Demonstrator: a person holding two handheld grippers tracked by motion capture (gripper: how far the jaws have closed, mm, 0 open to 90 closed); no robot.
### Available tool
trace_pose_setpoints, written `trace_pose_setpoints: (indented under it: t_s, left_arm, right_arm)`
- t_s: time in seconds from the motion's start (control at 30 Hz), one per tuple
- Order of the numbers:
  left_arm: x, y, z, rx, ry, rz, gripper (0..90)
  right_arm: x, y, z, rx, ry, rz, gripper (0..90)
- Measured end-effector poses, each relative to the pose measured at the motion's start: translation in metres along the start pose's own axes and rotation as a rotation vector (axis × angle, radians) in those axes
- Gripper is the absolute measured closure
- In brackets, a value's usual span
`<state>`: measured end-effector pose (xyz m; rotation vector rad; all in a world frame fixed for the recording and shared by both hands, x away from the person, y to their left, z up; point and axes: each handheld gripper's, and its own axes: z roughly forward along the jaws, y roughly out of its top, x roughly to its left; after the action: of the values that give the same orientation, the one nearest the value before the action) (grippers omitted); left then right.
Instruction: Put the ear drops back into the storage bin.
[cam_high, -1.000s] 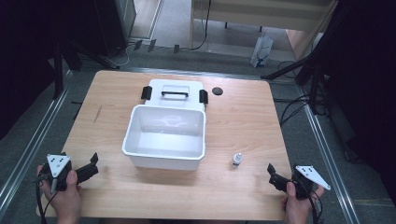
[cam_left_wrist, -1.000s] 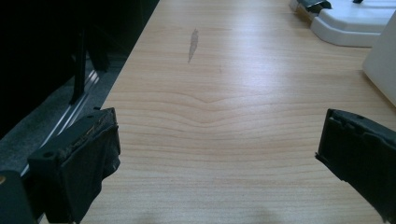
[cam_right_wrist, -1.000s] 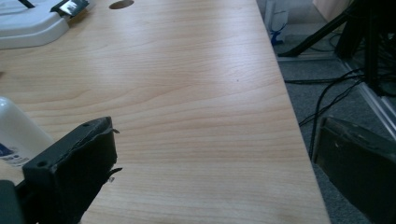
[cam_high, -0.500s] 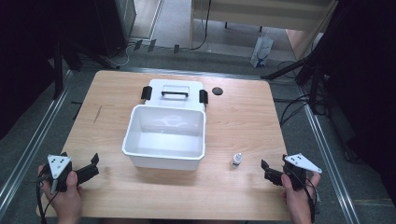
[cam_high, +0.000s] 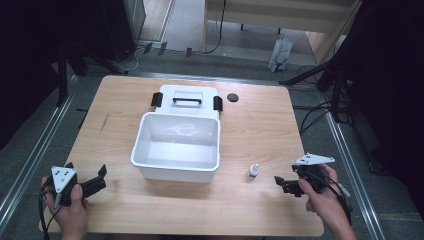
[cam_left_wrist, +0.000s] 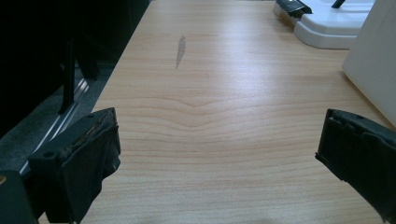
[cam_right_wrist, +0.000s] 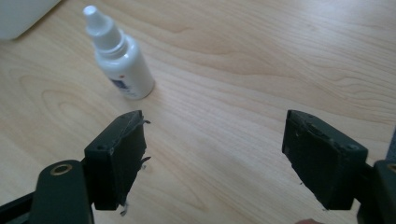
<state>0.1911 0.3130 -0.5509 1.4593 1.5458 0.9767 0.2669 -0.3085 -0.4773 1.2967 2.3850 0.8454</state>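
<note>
Right gripper low over the wooden surface, jaws spread wide with nothing between them. Small white dropper bottle upright just beyond the tip of one jaw, off to that jaw's side, near it but apart. Corner of the open white bin past the bottle, farther out from the jaws. Left gripper near the surface's other front corner, jaws likewise wide and bare, only wood grain and a grey smudge ahead of them. White lid with black latches far beyond, behind the bin, and a small black disc beside it.
</note>
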Motion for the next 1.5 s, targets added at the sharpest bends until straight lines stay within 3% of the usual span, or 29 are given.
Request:
trace_pose_setpoints:
  t_s: [0.13,0.27,0.37,0.4,0.43,0.57,0.7,0.8,0.87,0.93,0.97,1.07,1.2,1.5]
  left_arm:
    - [0.0,0.0,0.0,0.0,0.0,-0.002,0.1]
    - [0.001,0.0,0.0,0.008,-0.004,-0.001,0.2]
    - [0.0,0.0,0.001,0.008,-0.003,-0.002,0.2]
    - [0.0,0.0,0.001,0.008,-0.003,-0.002,0.2]
    - [0.0,0.0,0.001,0.008,-0.003,-0.003,0.2]
    - [0.001,0.001,0.001,0.012,-0.006,-0.004,0.2]
    - [0.001,0.001,0.002,0.014,-0.009,-0.007,0.2]
    - [0.001,0.001,0.002,0.013,-0.009,-0.008,0.2]
    - [0.001,0.001,0.002,0.013,-0.01,-0.009,0.2]
    - [0.001,0.001,0.002,0.014,-0.011,-0.009,0.2]
    - [0.001,0.001,0.002,0.016,-0.01,-0.008,0.2]
    - [0.001,0.001,0.002,0.019,-0.011,-0.008,0.2]
    - [0.001,0.001,0.002,0.019,-0.014,-0.008,0.2]
    - [0.001,0.001,0.002,0.017,-0.013,0.0,0.2]
  right_arm:
    - [0.005,0.014,0.001,0.118,0.026,-0.067,17.9]
    - [0.007,0.028,0.001,0.199,0.017,-0.115,16.5]
    - [0.009,0.04,0.001,0.265,0.038,-0.141,13.1]
    - [0.009,0.04,0.001,0.265,0.038,-0.141,13.1]
    - [0.012,0.048,0.001,0.314,0.047,-0.176,13.0]
    - [0.019,0.063,0.004,0.401,0.025,-0.261,12.5]
    - [0.029,0.079,0.007,0.471,0.039,-0.325,12.8]
    - [0.035,0.086,0.01,0.497,0.035,-0.348,13.4]
    - [0.041,0.092,0.014,0.517,0.022,-0.391,20.4]
    - [0.043,0.093,0.015,0.523,0.029,-0.407,25.3]
    - [0.048,0.097,0.019,0.545,0.045,-0.441,31.5]
    - [0.053,0.101,0.023,0.562,0.059,-0.453,36.7]
    - [0.057,0.108,0.03,0.565,0.063,-0.444,45.0]
    - [0.059,0.118,0.039,0.588,0.148,-0.423,58.9]
